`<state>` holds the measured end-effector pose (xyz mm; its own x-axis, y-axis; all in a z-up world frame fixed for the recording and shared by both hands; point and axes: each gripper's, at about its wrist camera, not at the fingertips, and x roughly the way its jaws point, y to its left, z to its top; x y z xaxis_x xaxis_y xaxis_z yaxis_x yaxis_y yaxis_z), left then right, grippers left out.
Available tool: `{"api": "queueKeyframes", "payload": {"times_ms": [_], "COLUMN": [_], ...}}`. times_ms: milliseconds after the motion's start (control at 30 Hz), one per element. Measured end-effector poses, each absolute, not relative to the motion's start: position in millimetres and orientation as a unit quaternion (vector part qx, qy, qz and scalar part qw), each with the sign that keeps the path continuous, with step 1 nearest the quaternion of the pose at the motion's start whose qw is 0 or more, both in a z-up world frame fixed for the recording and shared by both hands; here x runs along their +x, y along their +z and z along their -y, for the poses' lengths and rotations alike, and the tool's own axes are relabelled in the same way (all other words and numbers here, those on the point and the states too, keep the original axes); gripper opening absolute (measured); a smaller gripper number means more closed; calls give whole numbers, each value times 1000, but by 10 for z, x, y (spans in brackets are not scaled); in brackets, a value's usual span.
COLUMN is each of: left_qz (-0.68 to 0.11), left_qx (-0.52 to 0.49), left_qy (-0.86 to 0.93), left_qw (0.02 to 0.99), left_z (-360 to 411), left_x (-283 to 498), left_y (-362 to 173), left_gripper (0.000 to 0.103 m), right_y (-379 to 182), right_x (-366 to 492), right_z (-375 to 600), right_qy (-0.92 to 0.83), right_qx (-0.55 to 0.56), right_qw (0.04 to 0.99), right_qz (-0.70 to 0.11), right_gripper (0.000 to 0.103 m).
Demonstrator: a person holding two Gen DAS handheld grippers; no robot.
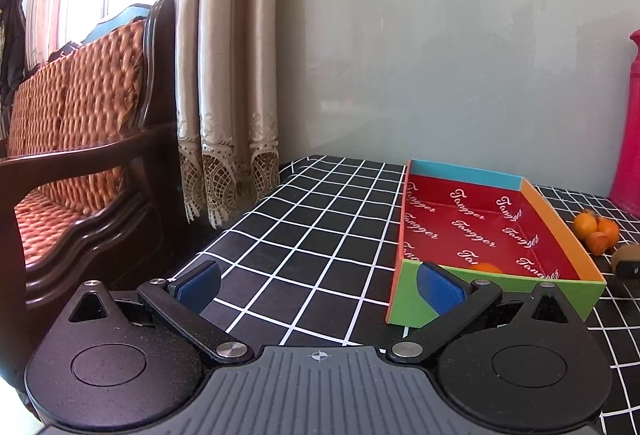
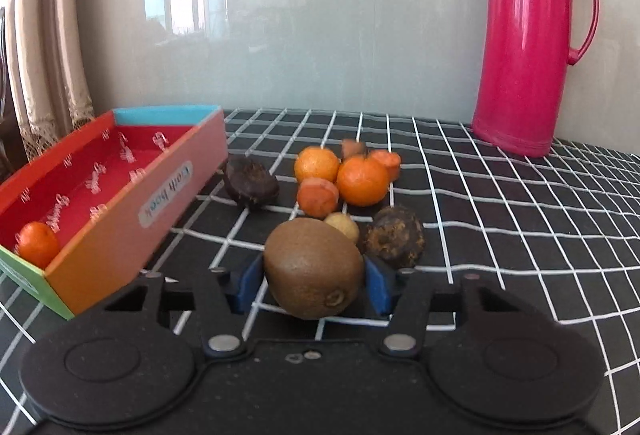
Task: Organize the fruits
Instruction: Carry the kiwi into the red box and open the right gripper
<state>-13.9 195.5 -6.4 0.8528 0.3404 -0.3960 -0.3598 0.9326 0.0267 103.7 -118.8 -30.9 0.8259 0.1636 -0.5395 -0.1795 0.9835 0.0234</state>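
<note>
A: Right claw pads snug on both sides of the kiwi, which sits low over the tabletop. Left claw wide open, empty.

B: Lift straight, w/o squeezing harder, clear the box wall, set beside the orange.

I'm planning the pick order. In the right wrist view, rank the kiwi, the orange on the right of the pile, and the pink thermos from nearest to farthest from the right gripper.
1. Kiwi: between the right gripper's blue pads.
2. Right-hand orange: mid-table, in the fruit pile behind the kiwi.
3. Pink thermos: far right, by the wall.
</note>
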Motion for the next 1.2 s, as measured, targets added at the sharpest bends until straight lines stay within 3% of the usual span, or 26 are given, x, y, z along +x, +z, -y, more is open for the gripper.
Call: {"api": "queueKeyframes", "payload": {"times_ms": [400, 800, 867, 900, 933, 1200], "left_qz": [-208, -214, -212, -212, -211, -210], "left_qx": [-4, -20, -22, -24, -25, -35], "left_qy": [190, 201, 197, 193, 190, 169], "left_qw": [959, 956, 957, 958, 958, 962], "left_z": [-2036, -2206, -2190, -2177, -2163, -2003], "left_x": [-193, -238, -236, -233, -230, -151], "left_y": [-90, -106, -102, -95, -89, -53], "left_gripper": [103, 103, 103, 103, 103, 103], "right_y": [4, -117, -121, -98, -64, 70], "right_x": [719, 712, 621, 565, 495, 546], "right_z": [632, 153, 135, 151, 207, 632], "right_qy": [186, 231, 222, 209, 202, 154], "right_qx": [-15, -64, -80, -84, -82, -37], "right_qw": [968, 950, 955, 961, 966, 980], "right_qz": [-170, -199, -181, -163, -139, -121], "right_gripper": [52, 53, 69, 91, 101, 100]}}
